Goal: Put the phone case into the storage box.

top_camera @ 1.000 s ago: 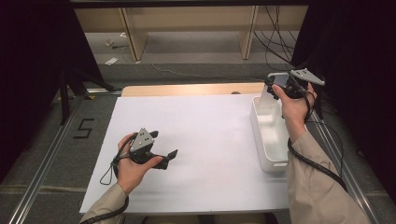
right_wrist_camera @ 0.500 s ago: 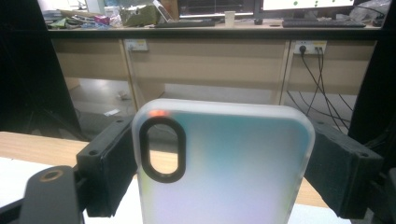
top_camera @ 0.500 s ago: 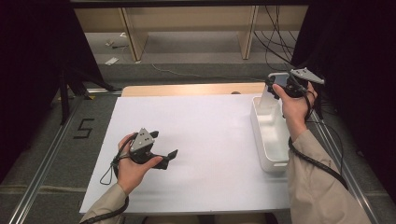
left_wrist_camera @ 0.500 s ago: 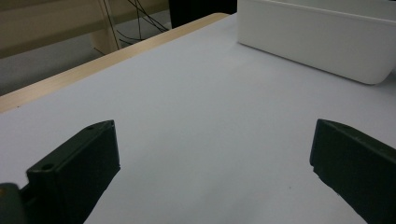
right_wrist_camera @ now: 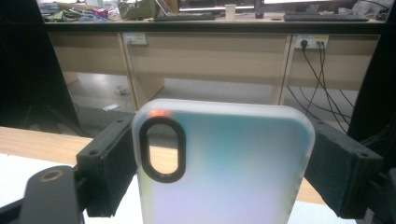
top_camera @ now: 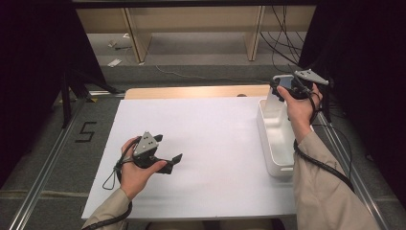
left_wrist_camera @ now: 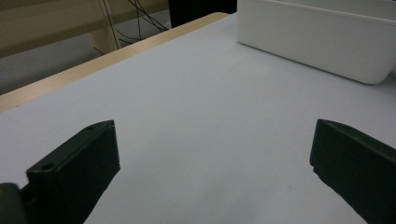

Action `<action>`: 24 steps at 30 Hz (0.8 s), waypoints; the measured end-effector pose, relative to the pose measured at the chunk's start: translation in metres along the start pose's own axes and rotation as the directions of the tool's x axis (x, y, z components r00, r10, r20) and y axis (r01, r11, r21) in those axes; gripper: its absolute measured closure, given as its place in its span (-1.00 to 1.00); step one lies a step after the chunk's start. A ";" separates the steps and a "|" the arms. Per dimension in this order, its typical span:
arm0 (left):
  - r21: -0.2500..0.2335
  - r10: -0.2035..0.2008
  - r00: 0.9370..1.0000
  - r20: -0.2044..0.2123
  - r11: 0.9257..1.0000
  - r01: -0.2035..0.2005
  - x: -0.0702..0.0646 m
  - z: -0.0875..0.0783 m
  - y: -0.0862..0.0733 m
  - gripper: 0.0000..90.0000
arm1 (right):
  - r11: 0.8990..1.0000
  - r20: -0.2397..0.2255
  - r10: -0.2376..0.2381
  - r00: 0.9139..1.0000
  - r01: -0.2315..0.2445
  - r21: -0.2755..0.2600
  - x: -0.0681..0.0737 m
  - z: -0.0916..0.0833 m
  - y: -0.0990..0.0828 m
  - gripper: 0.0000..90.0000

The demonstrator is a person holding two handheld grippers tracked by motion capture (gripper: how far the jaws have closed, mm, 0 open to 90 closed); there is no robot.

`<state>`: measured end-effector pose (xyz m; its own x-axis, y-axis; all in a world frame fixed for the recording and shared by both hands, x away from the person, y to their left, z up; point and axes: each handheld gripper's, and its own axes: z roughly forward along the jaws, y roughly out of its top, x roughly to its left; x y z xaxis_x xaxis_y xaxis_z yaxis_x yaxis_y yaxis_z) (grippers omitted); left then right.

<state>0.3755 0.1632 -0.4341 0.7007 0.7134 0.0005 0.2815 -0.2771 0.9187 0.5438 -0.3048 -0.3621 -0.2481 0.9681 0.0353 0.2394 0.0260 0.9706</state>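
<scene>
— One item is listed: phone case point(right_wrist_camera: 224, 163), translucent, held upright between the jaws of the right gripper point(top_camera: 282, 88), at the upper right of the high view, above the far end of the white bin point(top_camera: 274, 143). Handling?

— Judged light, thin-walled, slightly flexible and smooth; best gripped across the long side edges, lightly, clear of the camera cutout.

— Second gripper?

— Left gripper point(top_camera: 165, 160): jaws spread wide, nothing held, rested low over the white tabletop point(top_camera: 215, 139) at lower left.

White bin point(top_camera: 276, 143) on white table point(top_camera: 215, 143)
</scene>
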 end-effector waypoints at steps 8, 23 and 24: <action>0.001 0.001 1.000 0.001 1.000 -0.001 0.000 0.000 0.000 -0.99 | 1.000 0.006 -0.002 1.000 0.002 0.011 0.000 0.005 -0.002 -0.60; 0.000 0.000 1.000 0.001 1.000 0.000 0.000 0.000 0.000 -0.99 | 1.000 0.011 0.000 1.000 0.000 0.029 -0.002 0.009 -0.004 -0.60; 0.000 -0.001 1.000 0.001 1.000 0.001 0.000 0.000 0.000 -0.99 | 1.000 0.012 -0.001 1.000 0.001 0.030 -0.002 0.009 -0.004 -0.60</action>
<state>0.3755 0.1631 -0.4343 0.7013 0.7129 -0.0006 0.2818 -0.2763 0.9188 0.5522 -0.3042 -0.3682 -0.2372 0.9709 0.0315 0.2672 0.0340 0.9630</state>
